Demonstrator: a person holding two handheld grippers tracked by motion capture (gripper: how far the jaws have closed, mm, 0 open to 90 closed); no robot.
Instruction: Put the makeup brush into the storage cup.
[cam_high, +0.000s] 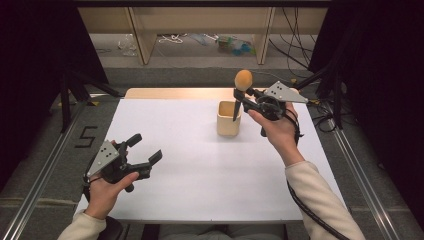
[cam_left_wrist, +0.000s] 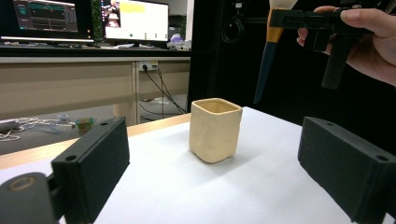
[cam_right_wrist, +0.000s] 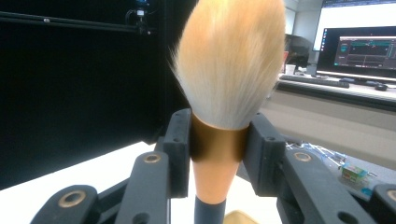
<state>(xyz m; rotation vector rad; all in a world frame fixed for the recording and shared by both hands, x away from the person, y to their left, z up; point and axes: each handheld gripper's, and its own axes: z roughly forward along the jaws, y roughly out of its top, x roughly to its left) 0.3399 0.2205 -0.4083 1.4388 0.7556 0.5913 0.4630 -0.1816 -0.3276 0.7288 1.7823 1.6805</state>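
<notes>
Right gripper (cam_right_wrist: 218, 144) clamps brush (cam_right_wrist: 231, 60) | seemingly above cup (cam_high: 228, 118)

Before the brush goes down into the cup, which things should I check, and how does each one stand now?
1. Right gripper shut on the brush at its gold band: ok.
2. Brush upright, bristles up, handle tip down: ok.
3. Cup upright, mouth open: ok.
4. Handle tip exactly over the cup's mouth: cannot tell; it hangs above the cup's right rim.
5. Left gripper open, apart from the cup: ok.
6. Cup's inside empty: cannot tell.
</notes>
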